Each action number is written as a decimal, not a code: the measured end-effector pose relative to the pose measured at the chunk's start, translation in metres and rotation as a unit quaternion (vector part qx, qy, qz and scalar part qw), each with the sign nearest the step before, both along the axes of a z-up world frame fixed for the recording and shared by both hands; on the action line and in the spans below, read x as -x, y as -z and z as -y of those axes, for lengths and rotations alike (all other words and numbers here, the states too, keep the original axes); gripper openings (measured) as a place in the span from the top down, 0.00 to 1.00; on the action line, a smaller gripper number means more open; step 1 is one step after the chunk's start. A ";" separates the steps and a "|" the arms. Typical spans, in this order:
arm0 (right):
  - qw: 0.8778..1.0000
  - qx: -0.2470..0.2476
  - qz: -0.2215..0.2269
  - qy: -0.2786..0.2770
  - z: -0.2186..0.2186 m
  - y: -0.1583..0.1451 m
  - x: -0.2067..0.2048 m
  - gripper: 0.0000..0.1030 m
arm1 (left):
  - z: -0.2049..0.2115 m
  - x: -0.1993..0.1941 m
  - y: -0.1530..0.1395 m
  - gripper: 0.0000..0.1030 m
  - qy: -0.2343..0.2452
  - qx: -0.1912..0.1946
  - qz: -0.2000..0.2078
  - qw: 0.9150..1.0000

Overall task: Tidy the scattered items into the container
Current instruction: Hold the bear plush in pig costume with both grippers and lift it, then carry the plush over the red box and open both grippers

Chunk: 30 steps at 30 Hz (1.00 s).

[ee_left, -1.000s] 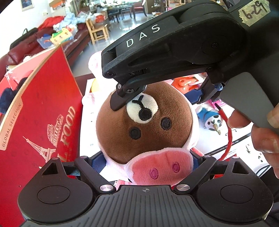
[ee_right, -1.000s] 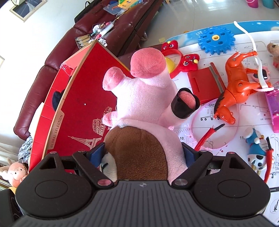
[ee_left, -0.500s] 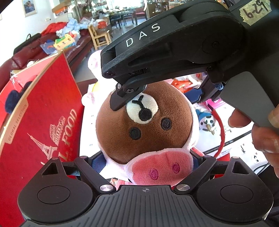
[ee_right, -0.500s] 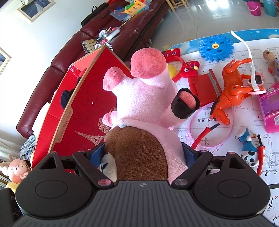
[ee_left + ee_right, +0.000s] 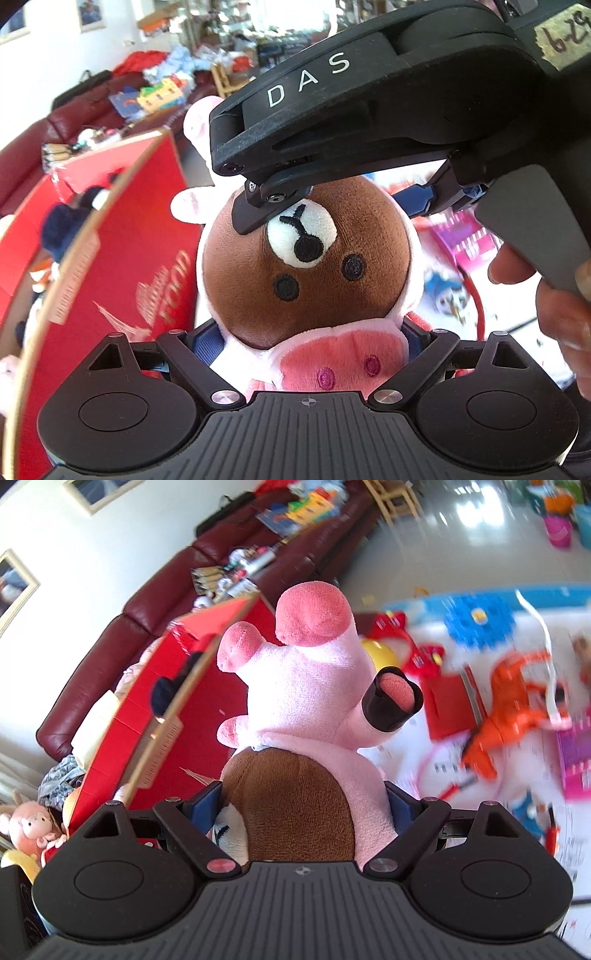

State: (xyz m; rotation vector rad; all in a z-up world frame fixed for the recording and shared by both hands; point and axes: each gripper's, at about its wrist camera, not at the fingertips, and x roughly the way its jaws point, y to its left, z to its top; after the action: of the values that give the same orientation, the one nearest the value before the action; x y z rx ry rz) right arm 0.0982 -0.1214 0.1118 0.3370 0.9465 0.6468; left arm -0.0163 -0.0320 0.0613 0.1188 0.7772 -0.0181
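A brown plush bear in a pink pig suit (image 5: 306, 269) is held between both grippers, above the table. My left gripper (image 5: 306, 332) is shut on its pink hood below the face. My right gripper (image 5: 303, 805) is shut on its head from the other side; the pink body and legs (image 5: 310, 686) stick out ahead. The right gripper's body (image 5: 369, 110) crosses the left wrist view over the bear. The red box (image 5: 122, 258) stands open at the left with soft toys inside; it also shows in the right wrist view (image 5: 162, 716).
Toys lie on the white mat to the right: an orange dinosaur (image 5: 506, 705), a blue gear (image 5: 476, 620), a red block (image 5: 450, 705), a yellow ball (image 5: 380, 653), a pink-purple box (image 5: 576, 753). A dark red sofa (image 5: 155, 594) stands behind the box.
Both grippers have lifted the bear and moved it left toward the red box; the box's inside now shows more and the mat toys have slid right and blurred.
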 end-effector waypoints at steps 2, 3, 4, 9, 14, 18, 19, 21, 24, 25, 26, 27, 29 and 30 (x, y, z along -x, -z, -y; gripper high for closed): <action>1.000 0.002 0.018 -0.011 -0.008 -0.017 -0.002 0.12 | -0.008 0.001 -0.017 0.12 -0.015 0.003 0.016 1.000; 0.999 0.001 0.029 -0.019 -0.013 -0.027 -0.002 0.12 | -0.013 0.002 -0.026 0.12 -0.023 0.004 0.025 0.999; 0.999 -0.001 0.040 -0.027 -0.019 -0.036 -0.003 0.12 | -0.019 0.003 -0.037 0.12 -0.032 0.006 0.037 0.999; 0.991 -0.017 0.090 -0.092 -0.064 -0.084 -0.003 0.12 | -0.055 0.018 -0.084 0.11 -0.109 -0.001 0.085 0.990; 0.969 -0.030 0.130 -0.206 -0.141 -0.113 0.010 0.12 | -0.109 0.048 -0.117 0.11 -0.228 -0.006 0.114 0.967; 0.945 -0.040 0.129 -0.297 -0.203 -0.115 0.028 0.12 | -0.153 0.073 -0.130 0.10 -0.316 -0.006 0.112 0.942; 0.938 -0.040 0.127 -0.321 -0.218 -0.113 0.033 0.11 | -0.165 0.078 -0.131 0.09 -0.340 0.000 0.107 0.934; 0.922 -0.034 0.123 -0.365 -0.251 -0.109 0.044 0.07 | -0.193 0.084 -0.127 0.00 -0.387 0.031 0.087 0.918; 0.913 -0.008 0.131 -0.386 -0.283 -0.095 0.053 0.03 | -0.235 0.085 -0.112 0.00 -0.425 0.135 0.032 0.894; 0.916 0.000 0.132 -0.380 -0.286 -0.093 0.052 0.02 | -0.247 0.083 -0.108 0.00 -0.422 0.173 0.022 0.890; 0.919 0.005 0.129 -0.373 -0.285 -0.090 0.048 0.02 | -0.258 0.080 -0.106 0.00 -0.417 0.201 0.015 0.886; 0.924 0.005 0.122 -0.362 -0.281 -0.085 0.043 0.02 | -0.266 0.075 -0.108 0.00 -0.417 0.208 0.010 0.885; 0.936 0.004 0.100 -0.339 -0.267 -0.081 0.030 0.02 | -0.233 0.111 -0.088 0.00 -0.411 0.177 0.008 0.894; 0.940 0.005 0.089 -0.329 -0.258 -0.078 0.023 0.02 | -0.231 0.107 -0.092 0.00 -0.407 0.167 0.006 0.898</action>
State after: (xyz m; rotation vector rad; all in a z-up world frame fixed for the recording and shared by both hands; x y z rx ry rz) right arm 0.0750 0.1363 0.1895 -0.0630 0.8821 1.2615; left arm -0.1230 0.1993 0.1529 -0.5411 0.7519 0.6448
